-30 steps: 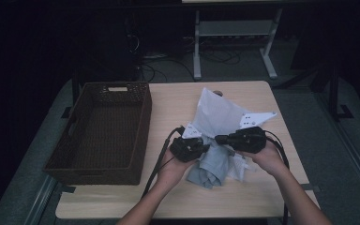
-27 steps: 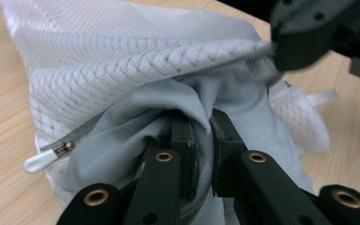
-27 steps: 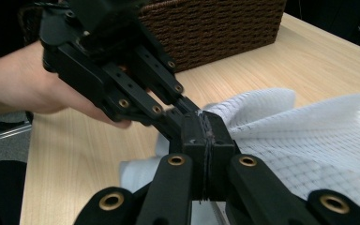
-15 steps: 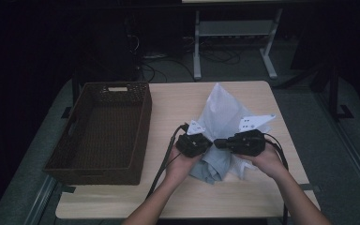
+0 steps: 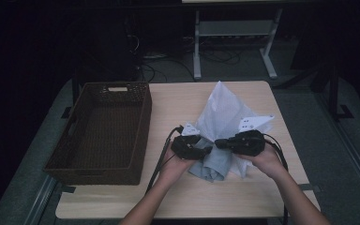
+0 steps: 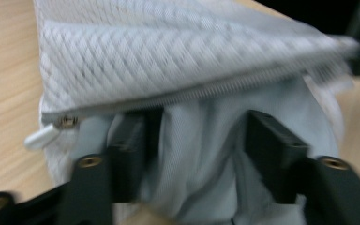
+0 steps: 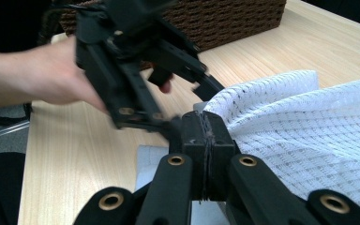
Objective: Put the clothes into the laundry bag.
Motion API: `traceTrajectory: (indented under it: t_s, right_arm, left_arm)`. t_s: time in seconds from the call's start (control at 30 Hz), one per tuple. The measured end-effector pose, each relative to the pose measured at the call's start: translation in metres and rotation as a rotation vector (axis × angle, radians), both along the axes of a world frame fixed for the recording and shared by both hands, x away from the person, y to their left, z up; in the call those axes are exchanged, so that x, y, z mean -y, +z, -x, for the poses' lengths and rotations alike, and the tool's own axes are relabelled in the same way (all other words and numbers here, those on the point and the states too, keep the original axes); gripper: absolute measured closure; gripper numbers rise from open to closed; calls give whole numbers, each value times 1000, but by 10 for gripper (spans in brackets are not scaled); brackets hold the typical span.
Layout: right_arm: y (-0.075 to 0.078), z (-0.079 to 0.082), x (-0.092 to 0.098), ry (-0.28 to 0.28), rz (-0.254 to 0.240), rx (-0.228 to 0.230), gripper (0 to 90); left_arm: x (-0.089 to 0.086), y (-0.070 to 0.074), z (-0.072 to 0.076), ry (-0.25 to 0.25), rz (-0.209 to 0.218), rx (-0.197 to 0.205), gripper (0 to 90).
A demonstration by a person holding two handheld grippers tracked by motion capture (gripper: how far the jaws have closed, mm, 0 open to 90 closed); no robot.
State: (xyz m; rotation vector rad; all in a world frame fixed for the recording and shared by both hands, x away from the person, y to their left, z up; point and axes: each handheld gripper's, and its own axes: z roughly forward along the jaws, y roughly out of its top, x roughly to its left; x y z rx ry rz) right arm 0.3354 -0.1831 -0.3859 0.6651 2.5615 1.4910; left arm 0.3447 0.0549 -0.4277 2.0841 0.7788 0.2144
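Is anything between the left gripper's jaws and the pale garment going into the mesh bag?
Nothing visible does. The left gripper stands open with the pale garment directly between its jaws, just under the mesh bag zipper edge; the right gripper pinches the bag's edge.

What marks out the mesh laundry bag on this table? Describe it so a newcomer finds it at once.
Start at the light wooden table and look right of the dark wicker basket. The mesh laundry bag lies there, between the left gripper and right gripper. It is the white, quilted-looking net pouch with a zipper along its open mouth and pale grey cloth spilling out of it.
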Motion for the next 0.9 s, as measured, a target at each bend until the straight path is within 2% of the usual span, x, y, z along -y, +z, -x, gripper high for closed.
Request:
traceTrajectory:
  t_s: [0.1, 0.2, 0.33, 0.47, 0.6, 0.67, 0.77, 0.9]
  right_arm:
    - [0, 0, 0, -4, 2, -1, 892]
    - [-1, -1, 1, -7, 7, 1, 892]
    - [-1, -1, 1, -10, 11, 2, 891]
    - [-2, -1, 1, -10, 15, 3, 891]
    - [-3, -1, 1, -12, 20, 1, 890]
    - [-4, -1, 1, -12, 26, 1, 885]
    - [-6, -1, 1, -17, 39, 2, 879]
    - [-9, -2, 4, -36, 50, 2, 795]
  left_arm:
    - [-10, 2, 8, -6, -7, -10, 292]
    - [-19, 4, 17, -13, -15, -27, 259]
    - [-22, 6, 35, -66, -25, -53, 240]
    - [-16, 0, 50, -125, -54, -72, 242]
    - [-4, -11, 53, -177, -86, -101, 259]
    - [2, -15, 52, -195, -90, -114, 300]
    - [8, -20, 51, -202, -98, -116, 319]
    - [11, -26, 49, -203, -107, -125, 324]
